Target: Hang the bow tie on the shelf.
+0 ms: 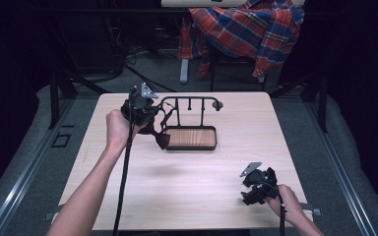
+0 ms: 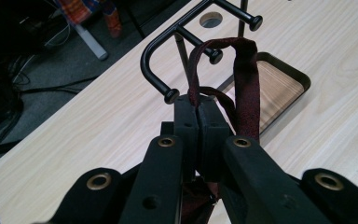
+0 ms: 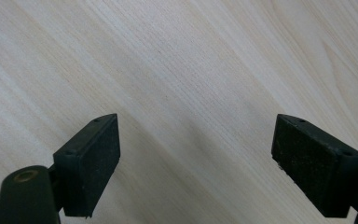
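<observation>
My left gripper point(image 2: 198, 109) is up by the left end of the black rack point(image 1: 189, 104), jaws pressed together on the strap of a dark red bow tie point(image 2: 247, 79). In the left gripper view the strap rises out of the pinch, loops toward one of the rack's knobbed pegs point(image 2: 216, 56) and drops back past my right-hand jaw; I cannot tell whether it touches the peg. From the high view the bow point(image 1: 160, 139) dangles just beside the wooden tray point(image 1: 192, 138) at the rack's foot. My right gripper point(image 1: 256, 189) sits low near the front right of the table point(image 1: 177, 187), well apart from the rack, jaws spread wide over bare wood, holding nothing
</observation>
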### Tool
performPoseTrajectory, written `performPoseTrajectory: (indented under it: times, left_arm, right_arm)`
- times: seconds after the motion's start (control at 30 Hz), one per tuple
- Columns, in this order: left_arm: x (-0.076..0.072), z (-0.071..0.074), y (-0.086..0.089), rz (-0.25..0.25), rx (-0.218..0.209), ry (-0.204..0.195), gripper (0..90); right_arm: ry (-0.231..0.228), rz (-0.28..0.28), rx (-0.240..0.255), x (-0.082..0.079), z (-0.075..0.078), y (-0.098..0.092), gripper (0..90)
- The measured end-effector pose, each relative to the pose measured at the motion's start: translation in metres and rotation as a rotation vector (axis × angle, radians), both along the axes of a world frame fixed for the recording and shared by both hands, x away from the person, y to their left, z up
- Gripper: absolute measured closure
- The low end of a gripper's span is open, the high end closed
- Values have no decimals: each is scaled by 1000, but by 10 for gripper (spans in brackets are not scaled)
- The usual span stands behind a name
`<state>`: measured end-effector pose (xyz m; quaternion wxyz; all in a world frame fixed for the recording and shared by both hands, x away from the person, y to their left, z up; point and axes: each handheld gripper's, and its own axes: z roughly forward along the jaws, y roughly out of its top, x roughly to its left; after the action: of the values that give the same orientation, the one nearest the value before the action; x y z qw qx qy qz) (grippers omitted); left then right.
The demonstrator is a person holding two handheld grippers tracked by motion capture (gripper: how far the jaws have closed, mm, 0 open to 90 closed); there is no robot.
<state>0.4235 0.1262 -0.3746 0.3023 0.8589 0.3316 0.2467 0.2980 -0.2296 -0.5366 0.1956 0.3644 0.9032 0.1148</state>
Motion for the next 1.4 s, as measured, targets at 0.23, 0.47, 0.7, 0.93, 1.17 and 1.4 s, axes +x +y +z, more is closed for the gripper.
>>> performPoseTrajectory:
  times: [0.23,0.47,0.7,0.93,1.17,1.4]
  left_arm:
    - [7,-3,-2,9,2,8,882]
    - [13,-5,-2,22,1,9,882]
    - [19,-6,-3,34,5,15,882]
    - [27,-12,-4,58,28,13,882]
    - [37,-21,-2,87,44,30,882]
    - [43,-26,0,107,49,39,882]
  right_arm:
    - [1,2,0,0,0,0,151]
    - [2,3,4,0,-1,0,151]
    - [4,3,-2,0,-1,0,151]
    - [6,4,-1,0,-1,0,151]
    - [3,5,-4,0,0,0,150]
    - [4,4,-2,0,0,0,150]
